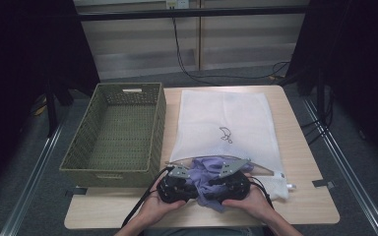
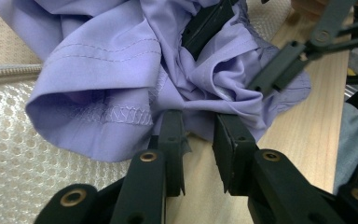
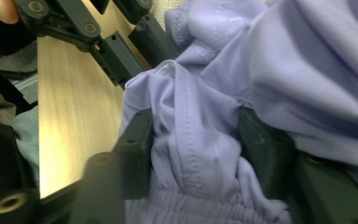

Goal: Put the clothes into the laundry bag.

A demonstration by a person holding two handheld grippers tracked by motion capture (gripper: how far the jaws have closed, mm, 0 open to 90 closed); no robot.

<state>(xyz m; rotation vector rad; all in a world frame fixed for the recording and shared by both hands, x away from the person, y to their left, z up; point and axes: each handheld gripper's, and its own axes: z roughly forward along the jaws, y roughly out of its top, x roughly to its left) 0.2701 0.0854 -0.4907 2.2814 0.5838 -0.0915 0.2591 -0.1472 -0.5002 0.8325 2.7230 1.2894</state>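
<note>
A crumpled purple garment lies at the near, open end of a white mesh laundry bag on the wooden table. Both hand-held grippers meet at it near the front edge. My left gripper holds a low fold of the purple garment at its tips, with the jaws narrowly apart. My right gripper is shut on a thick bunch of the purple garment, which fills the gap between its jaws. In each gripper view the other gripper's black jaws reach in from the opposite side.
A green woven basket stands at the left of the table, beside the bag, with nothing in it. The bag's mesh and zip edge lie under the garment. Cables trail off the front edge.
</note>
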